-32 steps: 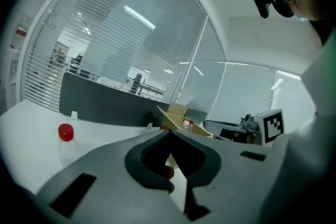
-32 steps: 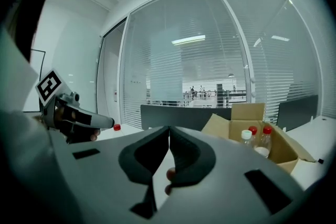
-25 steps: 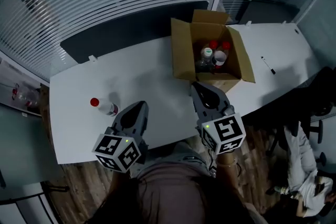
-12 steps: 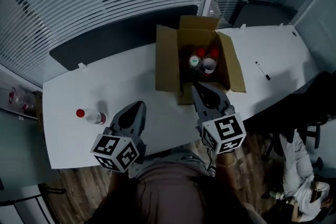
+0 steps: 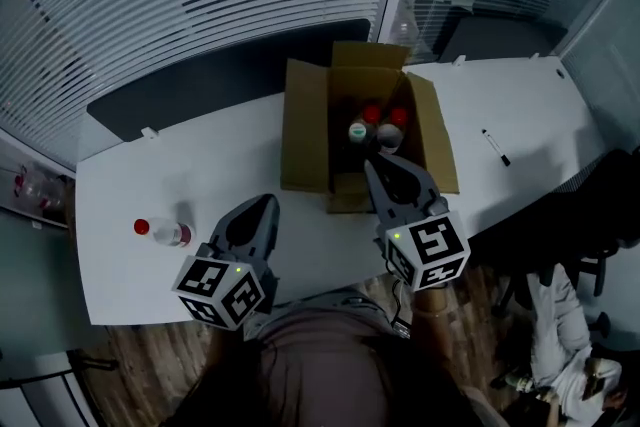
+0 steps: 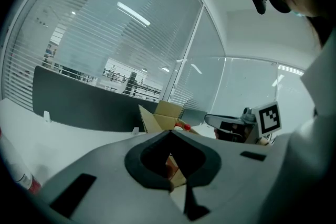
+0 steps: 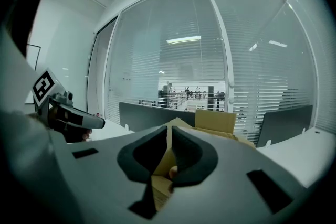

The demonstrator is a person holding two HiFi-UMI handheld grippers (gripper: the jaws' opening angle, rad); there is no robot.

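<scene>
Far left on the white table [image 5: 200, 160], a clear bottle [image 5: 163, 233] with a red cap lies on its side. To its right the left gripper [image 5: 268, 202] hovers above the table's near edge, jaws together and empty. An open cardboard box [image 5: 305, 133] holds capped bottles [image 5: 375, 123]. The right gripper [image 5: 376, 167], jaws likewise closed on nothing, hangs at the box's near side. A pen [image 5: 495, 147] lies far right.

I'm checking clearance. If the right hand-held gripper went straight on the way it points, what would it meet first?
Most likely the open cardboard box: the right hand-held gripper points at its near side, and the right gripper view shows cardboard straight ahead. How far off is unclear.
</scene>
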